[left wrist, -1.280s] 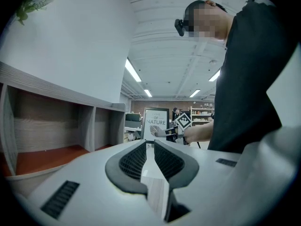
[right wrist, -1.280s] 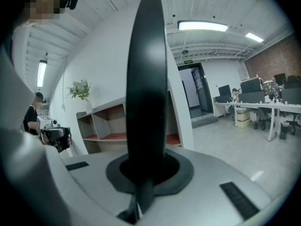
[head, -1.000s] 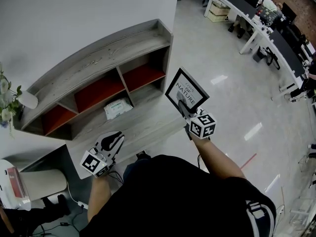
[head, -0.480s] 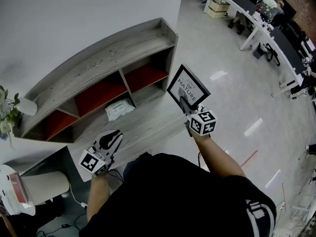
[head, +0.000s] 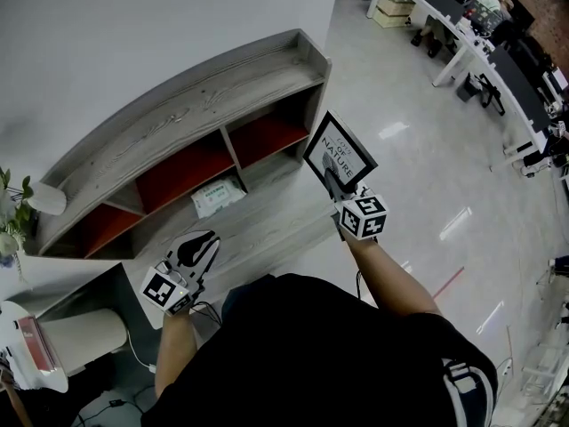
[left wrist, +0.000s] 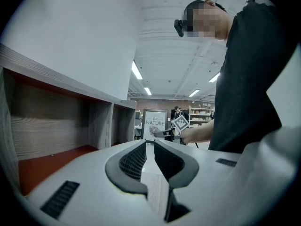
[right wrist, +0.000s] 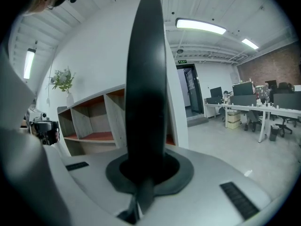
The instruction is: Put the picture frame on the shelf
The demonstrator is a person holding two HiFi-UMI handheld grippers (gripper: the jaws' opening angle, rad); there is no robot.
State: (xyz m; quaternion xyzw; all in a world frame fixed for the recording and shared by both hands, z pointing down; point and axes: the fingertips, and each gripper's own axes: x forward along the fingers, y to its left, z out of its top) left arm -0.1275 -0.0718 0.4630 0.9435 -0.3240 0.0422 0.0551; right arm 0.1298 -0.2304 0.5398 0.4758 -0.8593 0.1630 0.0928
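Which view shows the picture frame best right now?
Head view: the frame shows its printed front clearly, clamped in the right gripper. Left gripper view shows the frame small and distant, front-on. Right gripper view shows only its dark edge between the jaws.

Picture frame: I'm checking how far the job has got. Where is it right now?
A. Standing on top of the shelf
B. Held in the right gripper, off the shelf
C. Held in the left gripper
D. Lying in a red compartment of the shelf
B: the picture frame is clamped upright in the right gripper, in the air near the end of the shelf and not resting on it.
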